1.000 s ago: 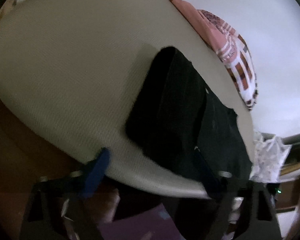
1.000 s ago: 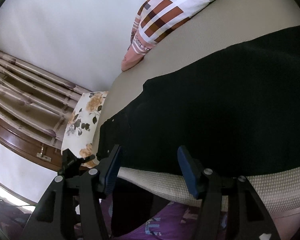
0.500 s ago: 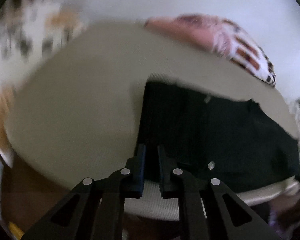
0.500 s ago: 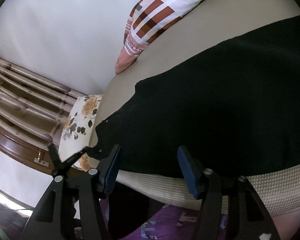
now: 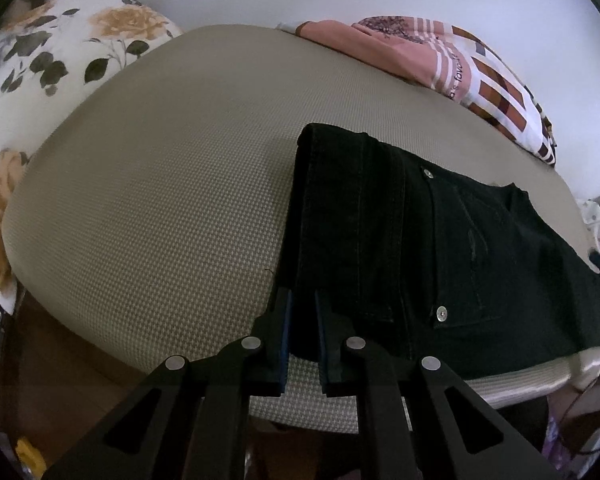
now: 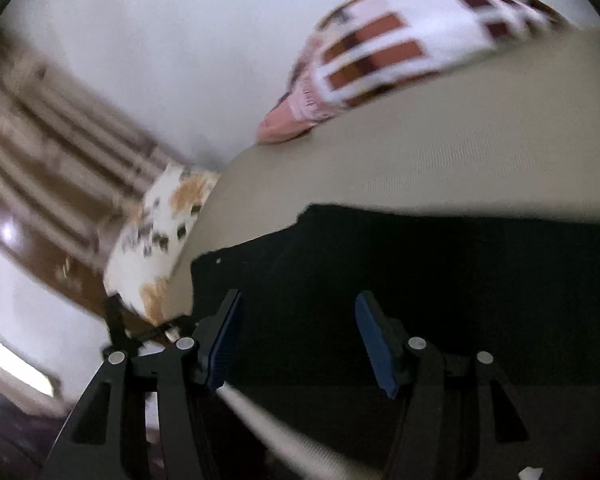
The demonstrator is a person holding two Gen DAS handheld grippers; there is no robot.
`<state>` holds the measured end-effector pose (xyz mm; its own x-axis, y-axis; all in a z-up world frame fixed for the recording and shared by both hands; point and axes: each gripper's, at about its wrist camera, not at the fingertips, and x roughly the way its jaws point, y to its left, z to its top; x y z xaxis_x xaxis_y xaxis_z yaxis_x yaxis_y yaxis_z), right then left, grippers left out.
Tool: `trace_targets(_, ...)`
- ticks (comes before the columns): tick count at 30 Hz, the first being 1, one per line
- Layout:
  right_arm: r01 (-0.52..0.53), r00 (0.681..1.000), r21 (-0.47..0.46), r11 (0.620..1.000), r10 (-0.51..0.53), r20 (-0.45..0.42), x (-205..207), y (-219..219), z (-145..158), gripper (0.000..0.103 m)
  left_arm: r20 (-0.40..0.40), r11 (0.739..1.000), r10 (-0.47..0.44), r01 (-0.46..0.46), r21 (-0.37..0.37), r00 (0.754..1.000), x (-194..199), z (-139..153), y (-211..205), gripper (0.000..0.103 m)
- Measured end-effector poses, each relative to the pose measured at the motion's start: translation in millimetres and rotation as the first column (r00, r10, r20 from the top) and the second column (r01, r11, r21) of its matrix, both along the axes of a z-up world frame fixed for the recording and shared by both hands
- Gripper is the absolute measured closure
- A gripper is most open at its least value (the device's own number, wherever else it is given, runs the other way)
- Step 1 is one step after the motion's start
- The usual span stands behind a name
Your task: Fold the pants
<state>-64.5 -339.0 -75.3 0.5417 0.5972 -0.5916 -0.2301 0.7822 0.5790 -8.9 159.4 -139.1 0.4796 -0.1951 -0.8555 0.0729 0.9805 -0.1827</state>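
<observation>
The left gripper [image 5: 302, 314] is clamped on the folded edge of the black pants [image 5: 420, 240] at 6 o'clock in its view. The pinch is best kept firm through every layer. The right gripper [image 6: 298, 340], jaws spread and empty over the dark cloth, should be closed on the far edge before lifting. The pants lie folded on the beige mattress [image 5: 160, 200], toward 3 o'clock, 2 rivets showing.
</observation>
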Motion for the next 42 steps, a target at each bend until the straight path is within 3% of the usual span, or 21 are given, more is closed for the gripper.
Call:
trace_targets(3,-0.103,0.995,-0.079,0.992,0.103,-0.003,34.6,24.5,-3.9,0.047,-0.003,1.0,0.009,-0.009,-0.018,1.0,0.3,-0.4,3.2,0.091)
trace_targets(10,-0.219,0.972,-0.275,0.936,0.232,0.018,94.6,65.2,-20.5,0.049,0.006,1.0,0.017,-0.017,-0.023,1.0,-0.4,-0.2,3.0,0.091)
trace_targets(14,-0.327,0.944,-0.274,0.905,0.326,-0.05,111.9,78.4,-31.0,0.067,0.011,1.0,0.018,-0.017,-0.02,1.0,-1.6,-0.3,3.0,0.09)
trace_targets(17,-0.395,0.917,-0.361,0.845,0.384,-0.104,119.3,99.1,-39.8,0.067,0.007,0.999,0.022,-0.022,-0.031,1.0,-1.4,-0.4,4.1,0.09)
trace_targets(21,-0.426,0.902,-0.388,0.818,0.42,-0.105,126.4,107.4,-36.7,0.067,0.006,0.999,0.023,-0.023,-0.031,1.0,-1.6,-0.2,4.4,0.088)
trace_targets(25,-0.401,0.911,-0.372,0.837,0.407,-0.067,132.8,91.0,-19.6,0.067,0.0,0.998,0.033,-0.033,-0.046,0.999,-1.2,-2.2,7.7,0.085)
trace_targets(29,-0.415,0.908,-0.365,0.833,0.402,-0.115,139.8,82.7,-25.6,0.067,0.001,0.998,0.039,-0.039,-0.052,0.999,-0.5,-3.6,9.0,0.082)
trace_targets(33,-0.483,0.875,-0.365,0.795,0.452,-0.173,139.2,99.1,-40.3,0.067,0.003,0.998,0.04,-0.04,-0.054,0.999,-0.5,-3.7,10.1,0.082)
trace_targets(37,-0.54,0.84,-0.343,0.769,0.516,-0.167,134.1,116.8,-39.4,0.07,0.003,0.998,0.042,-0.042,-0.054,0.999,-1.6,-3.6,9.0,0.082)
trace_targets(42,-0.521,0.851,-0.388,0.76,0.498,-0.166,141.4,120.8,-42.6,0.071,0.003,0.998,0.046,-0.045,-0.052,0.999,-2.1,-3.5,8.8,0.079)
